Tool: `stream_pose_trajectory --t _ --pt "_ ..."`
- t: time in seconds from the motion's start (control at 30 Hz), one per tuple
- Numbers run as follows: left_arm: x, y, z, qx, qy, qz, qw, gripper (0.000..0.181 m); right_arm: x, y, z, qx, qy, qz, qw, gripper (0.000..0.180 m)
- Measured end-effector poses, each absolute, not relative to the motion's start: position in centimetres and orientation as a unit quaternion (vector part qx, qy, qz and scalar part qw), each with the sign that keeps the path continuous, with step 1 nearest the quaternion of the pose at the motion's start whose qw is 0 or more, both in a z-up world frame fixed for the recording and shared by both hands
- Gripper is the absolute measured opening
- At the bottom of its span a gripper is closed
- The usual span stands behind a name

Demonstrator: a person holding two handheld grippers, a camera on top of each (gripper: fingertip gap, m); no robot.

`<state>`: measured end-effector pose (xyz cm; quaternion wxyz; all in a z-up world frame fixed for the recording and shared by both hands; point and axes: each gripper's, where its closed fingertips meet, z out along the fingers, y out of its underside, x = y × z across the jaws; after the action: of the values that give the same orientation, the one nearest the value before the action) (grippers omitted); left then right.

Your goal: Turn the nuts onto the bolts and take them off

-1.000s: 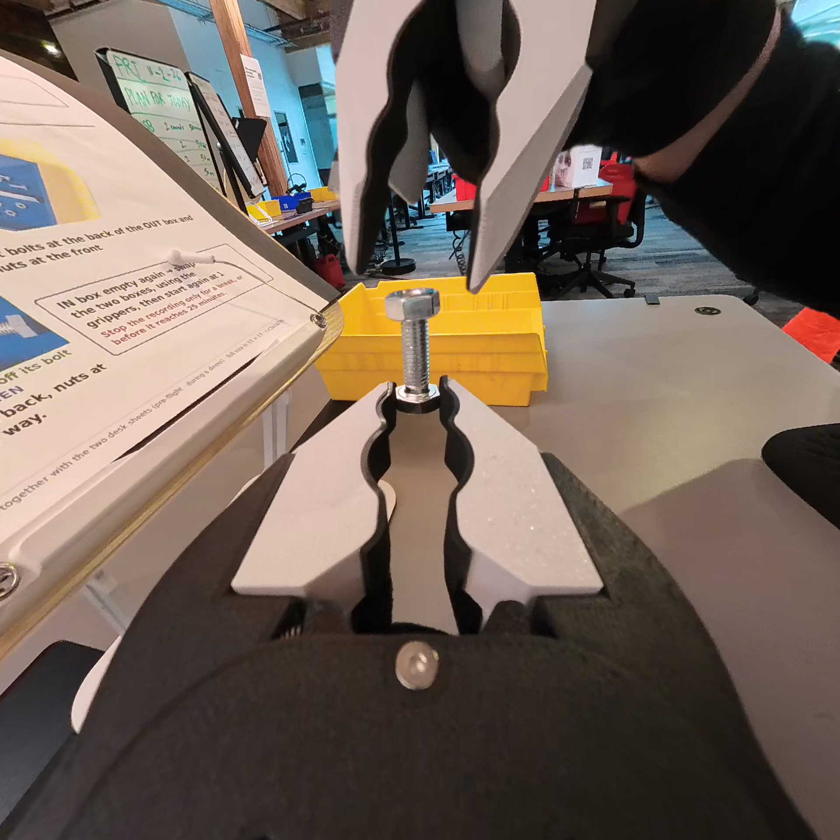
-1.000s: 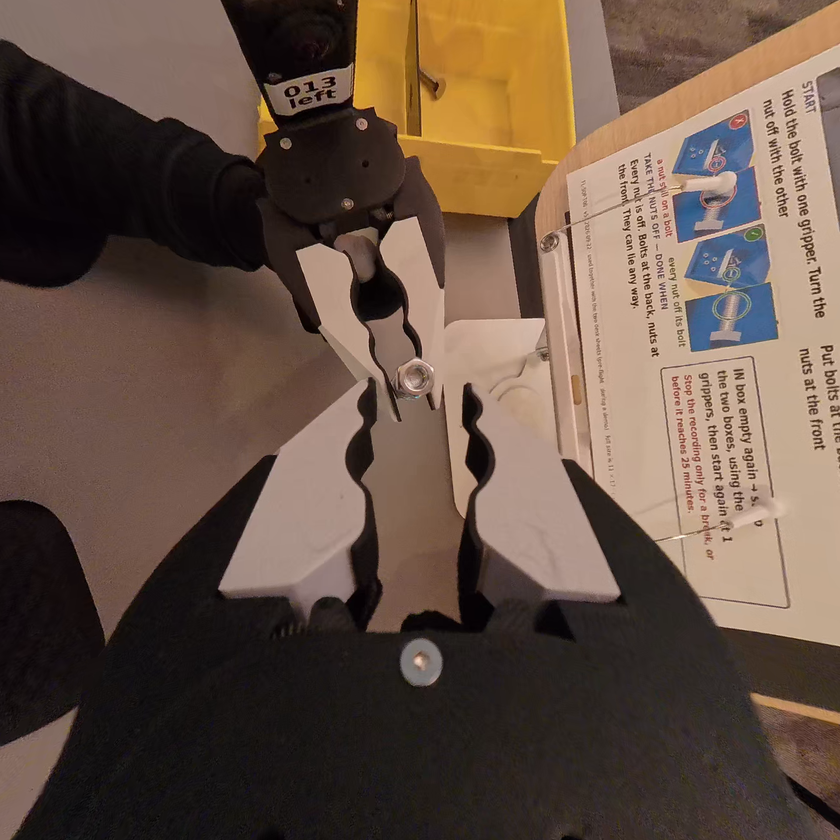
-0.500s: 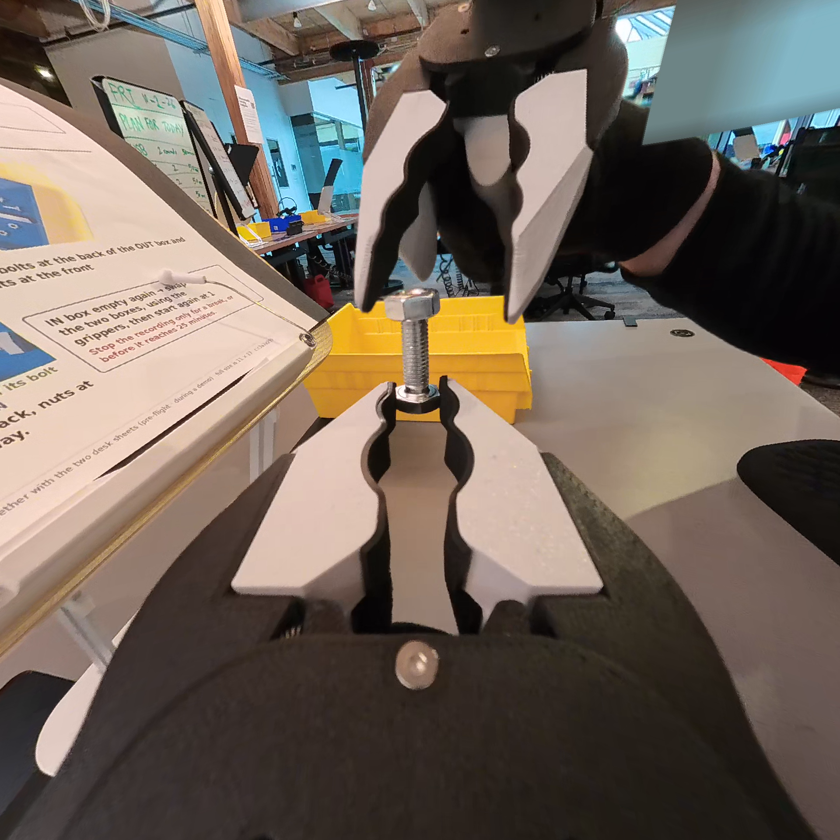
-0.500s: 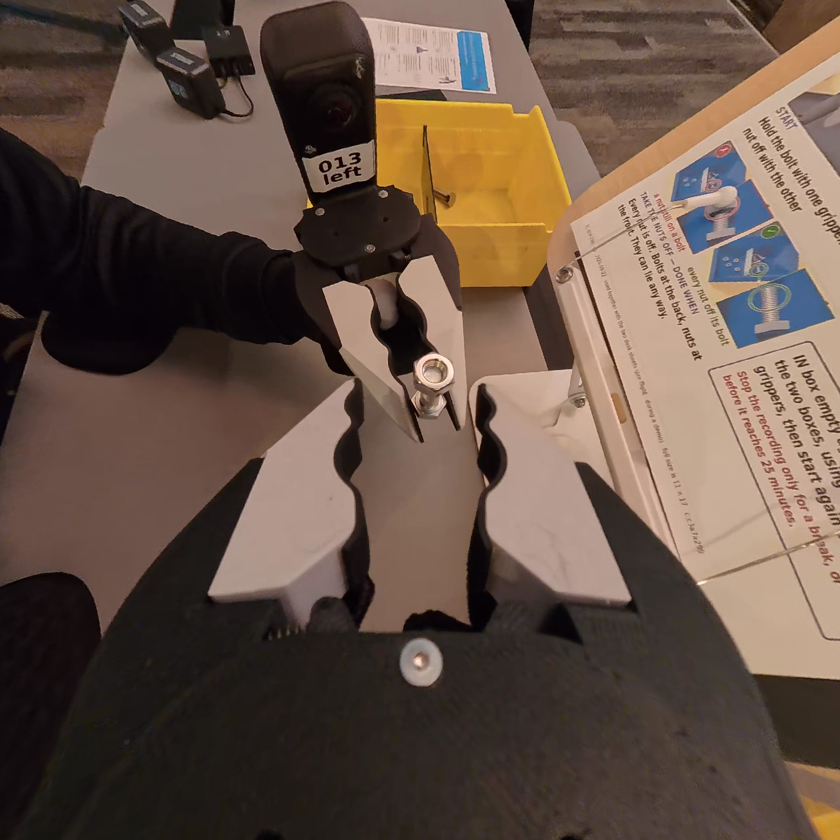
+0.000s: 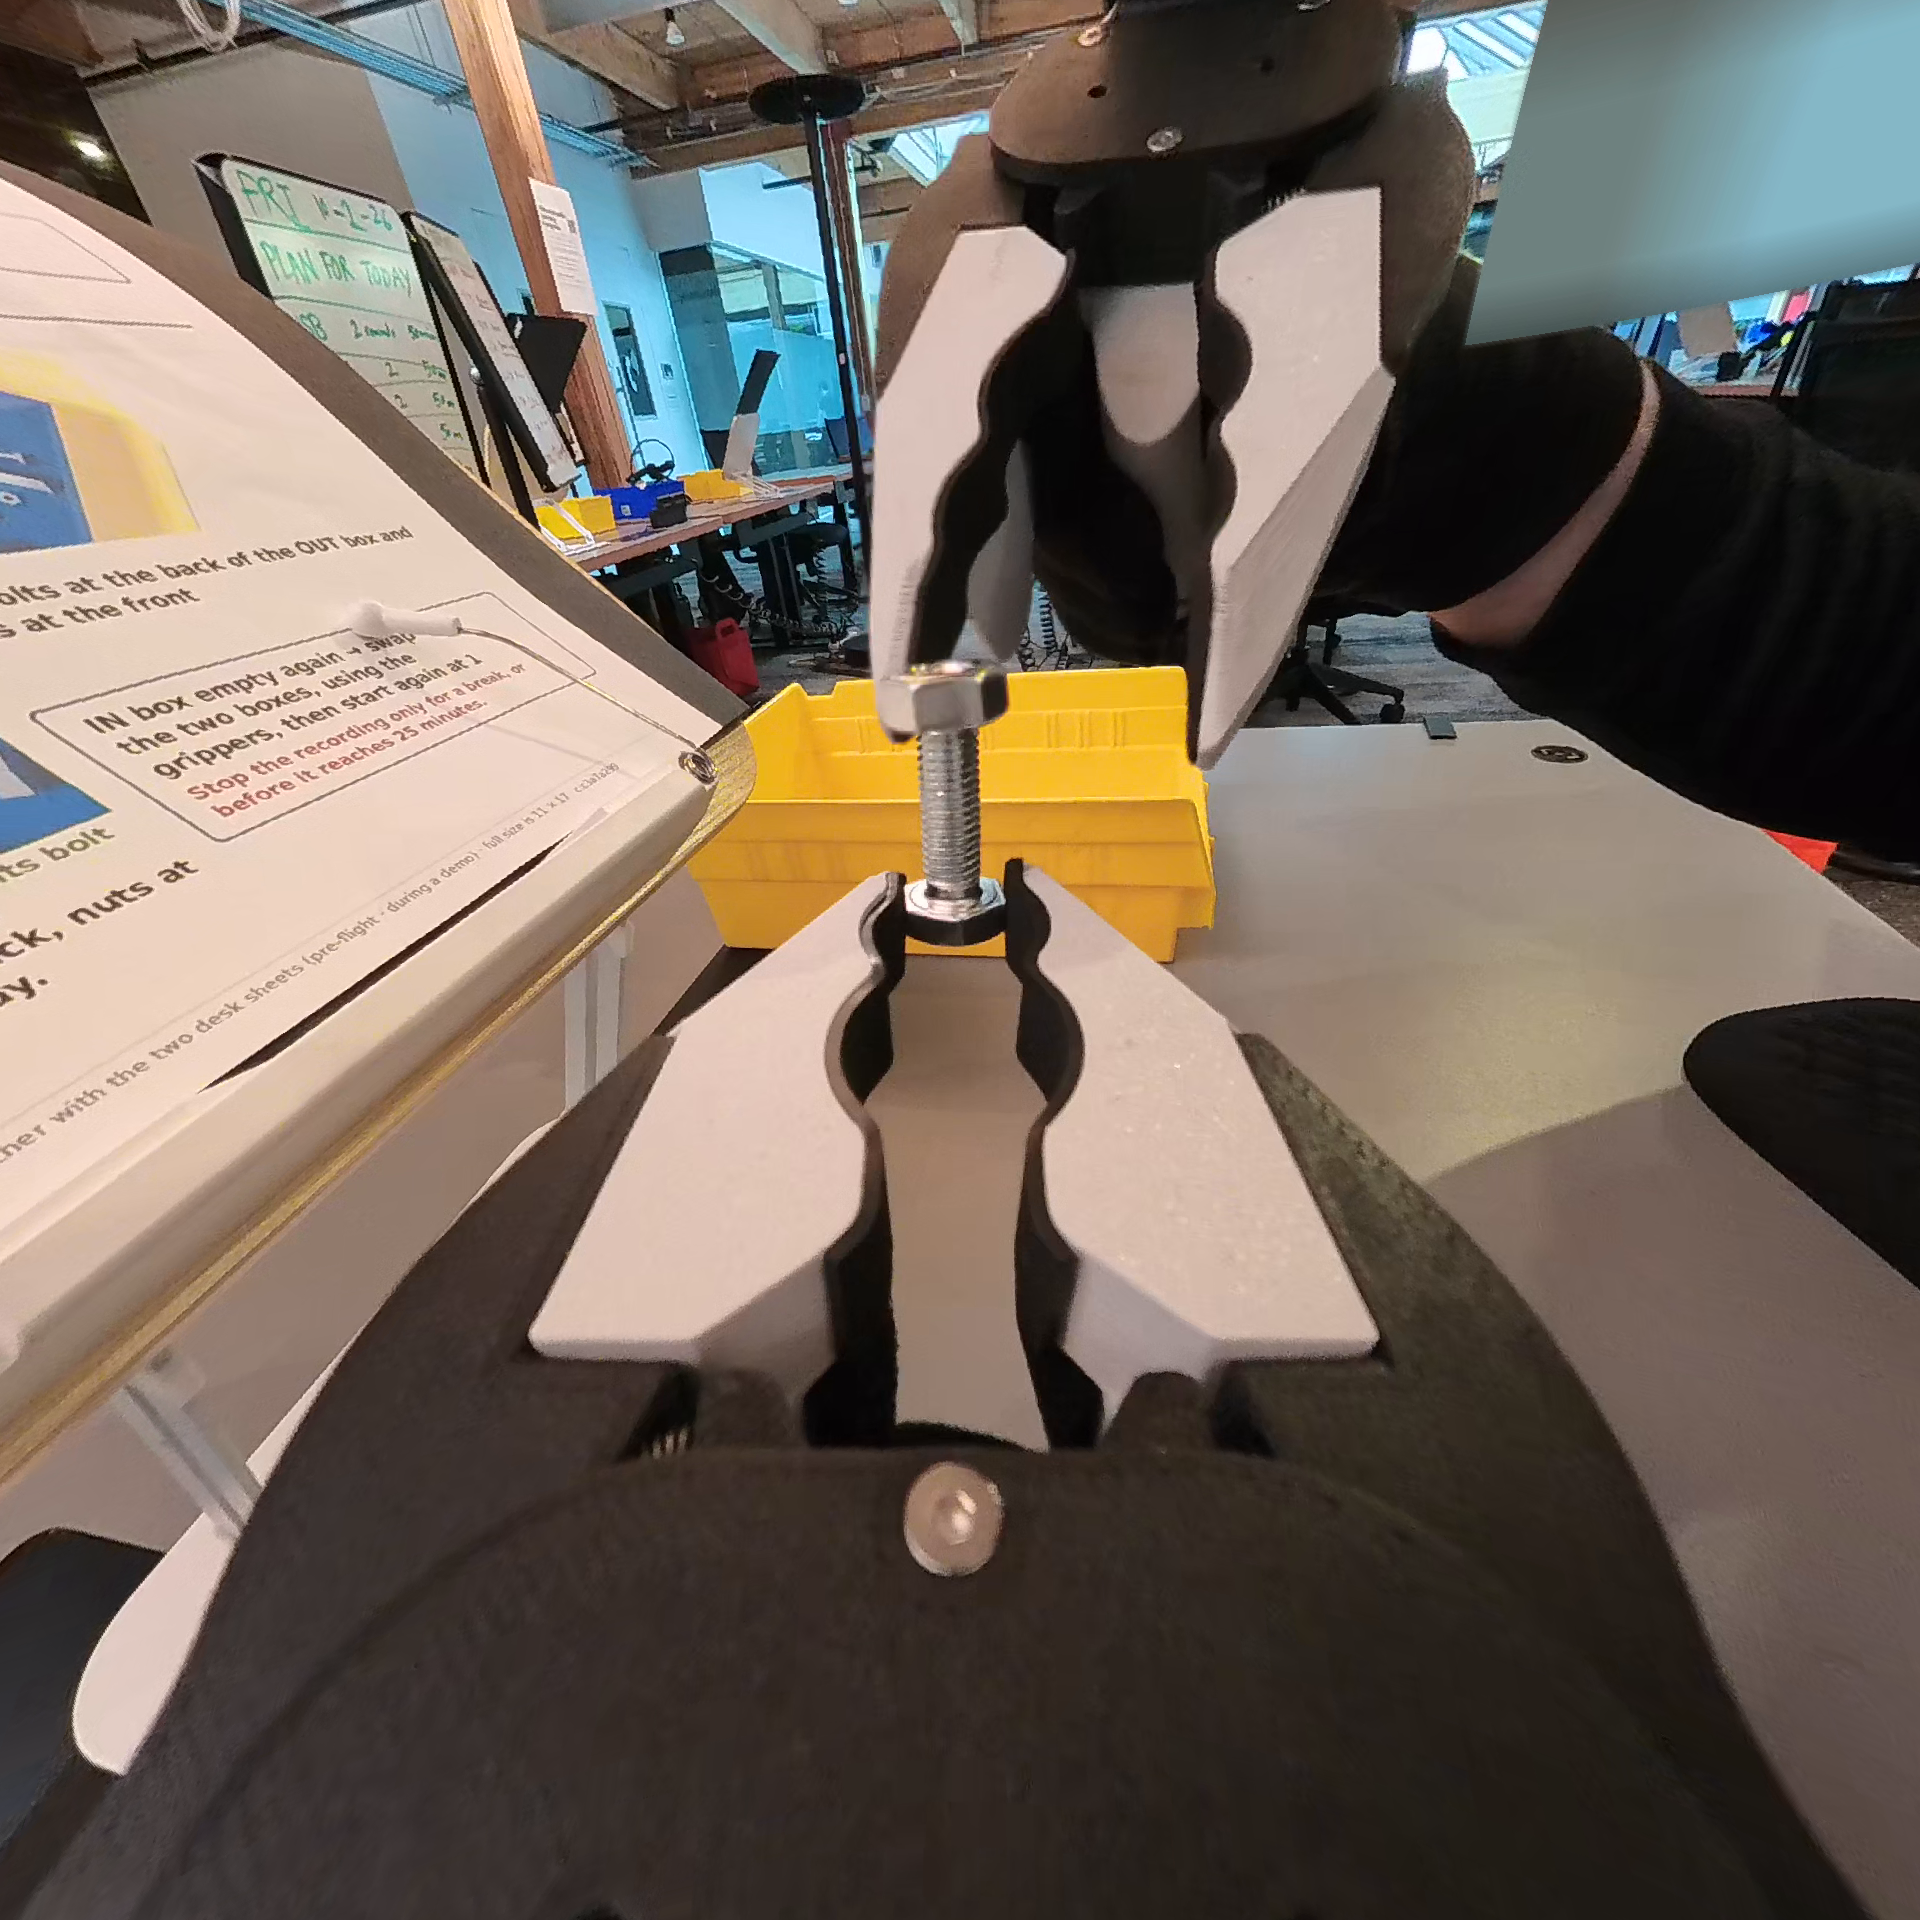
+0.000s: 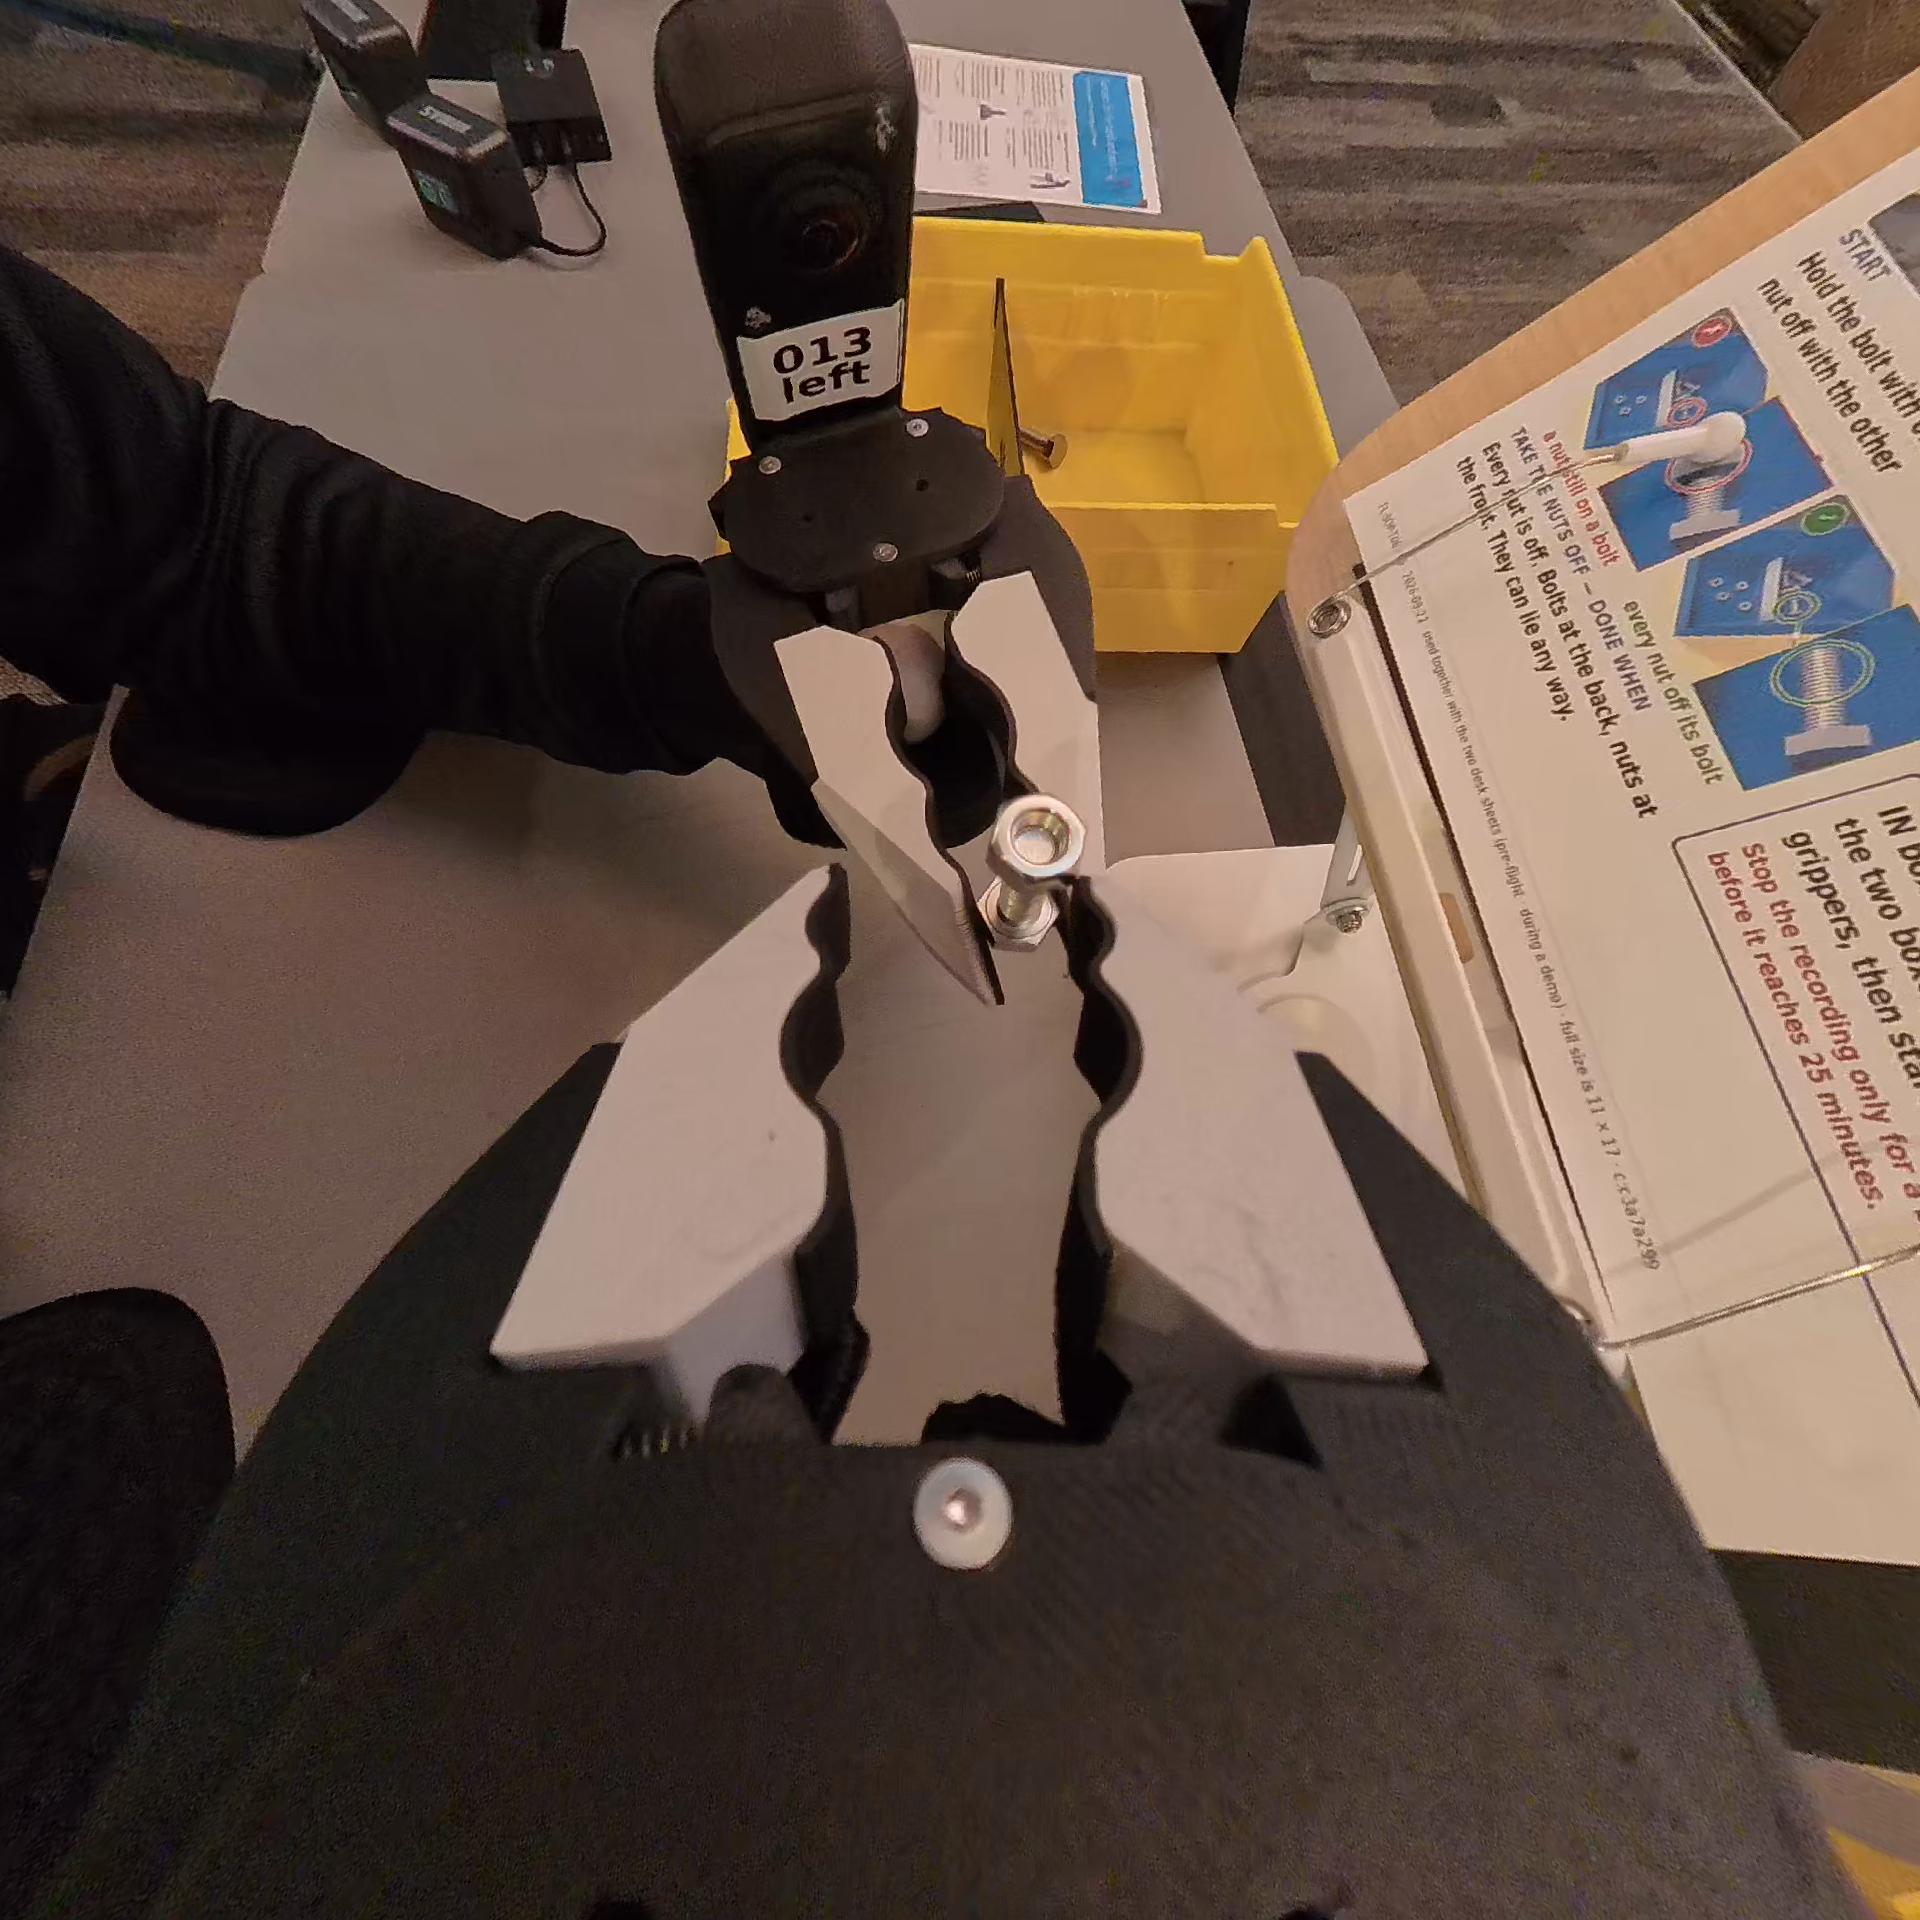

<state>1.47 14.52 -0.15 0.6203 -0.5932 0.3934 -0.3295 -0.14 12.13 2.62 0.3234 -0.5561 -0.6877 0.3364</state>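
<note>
A silver bolt [image 5: 951, 800] stands upright with a hex nut [image 5: 943, 701] at its top end. My left gripper [image 5: 951, 883] is shut on the bolt's lower end and holds it above the grey table [image 5: 1455, 935]. My right gripper [image 5: 1049, 707] comes down from above, open and empty. Its jaws straddle the nut, one fingertip [image 5: 914, 634] close behind it. In the right wrist view my right gripper [image 6: 956, 894] is open, with the nut [image 6: 1034, 836] and the bolt [image 6: 1023, 883] just beyond its right fingertip [image 6: 1086, 909]. The left gripper [image 6: 1023, 935] grips the bolt's base.
A yellow bin [image 5: 1039, 821] with a divider stands behind the bolt; it also shows in the right wrist view [image 6: 1174, 582], holding a loose bolt [image 6: 1039, 449]. A tilted instruction board [image 5: 260, 727] [image 6: 1662, 831] stands close beside the grippers. Black devices [image 6: 457, 177] and a paper sheet [image 6: 1039, 135] lie at the far end. The grippers are tip to tip, or close to it.
My right gripper has tilted from straight overhead to an oblique angle and dropped, so its open jaws are now level with the nut. The left gripper still holds the bolt.
</note>
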Motion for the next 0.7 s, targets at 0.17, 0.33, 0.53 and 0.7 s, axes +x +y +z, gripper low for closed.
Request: stream_pose_trajectory --t 0.17,0.33,0.53,0.7 --pt "1.5 14.6 -0.2 -0.594 0.393 -0.331 0.619 0.017 0.5 11.8 2.5 -0.553 -0.693 0.336 0.319 0.034" --pt "1.6 14.6 -0.4 -0.595 0.395 -0.33 0.617 0.017 0.2 12.3 3.1 -0.557 -0.68 0.338 0.338 0.041" --pt "1.6 14.6 -0.5 -0.597 0.395 -0.328 0.616 0.017 0.3 11.8 2.6 -0.557 -0.686 0.331 0.331 0.04" --pt "1.5 14.7 -0.6 -0.598 0.393 -0.33 0.615 0.017 1.0 11.8 2.4 -0.567 -0.681 0.334 0.322 0.042"
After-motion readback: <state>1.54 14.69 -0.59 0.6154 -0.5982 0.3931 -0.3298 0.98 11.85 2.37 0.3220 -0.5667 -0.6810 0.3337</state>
